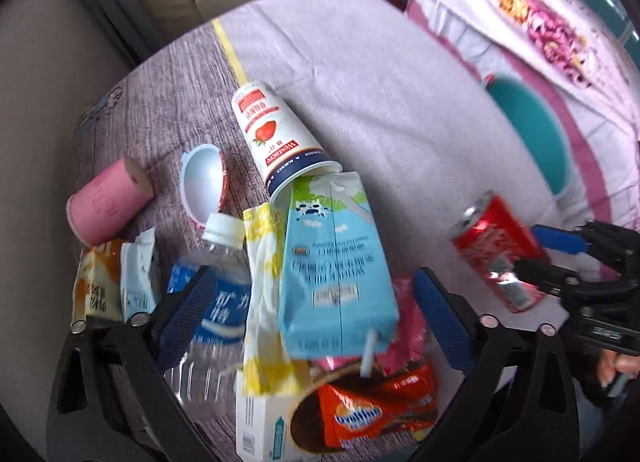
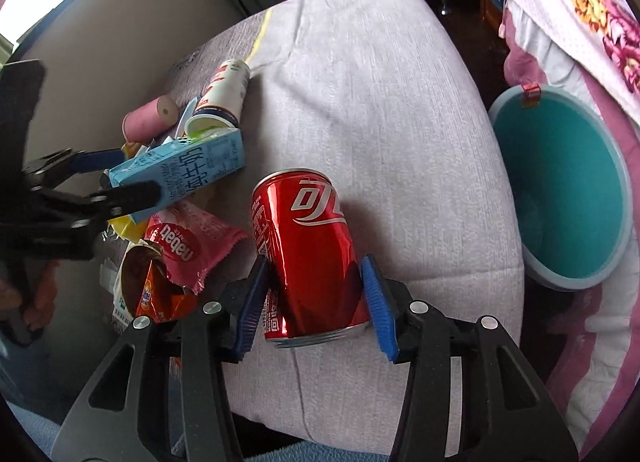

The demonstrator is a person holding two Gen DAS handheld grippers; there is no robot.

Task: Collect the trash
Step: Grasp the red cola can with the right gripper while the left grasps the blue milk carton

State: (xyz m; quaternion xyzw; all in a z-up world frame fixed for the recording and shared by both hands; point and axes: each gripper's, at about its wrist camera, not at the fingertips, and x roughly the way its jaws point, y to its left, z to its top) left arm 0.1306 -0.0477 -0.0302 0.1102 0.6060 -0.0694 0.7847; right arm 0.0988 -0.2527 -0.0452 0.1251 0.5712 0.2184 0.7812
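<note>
A heap of trash lies on a cloth-covered table (image 2: 380, 82). My right gripper (image 2: 316, 286) is shut on a red cola can (image 2: 312, 250), one blue pad on each side; the can also shows in the left wrist view (image 1: 496, 250). My left gripper (image 1: 312, 298) is open around a light blue milk carton (image 1: 332, 262), which also shows in the right wrist view (image 2: 184, 174); its pads stand clear of the carton's sides. A teal bin (image 2: 568, 190) stands on the floor to the right of the table.
Around the carton lie a strawberry paper cup (image 1: 276, 138), a water bottle (image 1: 216, 302), a pink roll (image 1: 104, 202), a foil lid (image 1: 202, 182), a yellow wrapper (image 1: 264, 294), an orange Ovaltine packet (image 1: 376, 410) and a pink wrapper (image 2: 188, 246). A floral bedspread (image 2: 592, 14) hangs at right.
</note>
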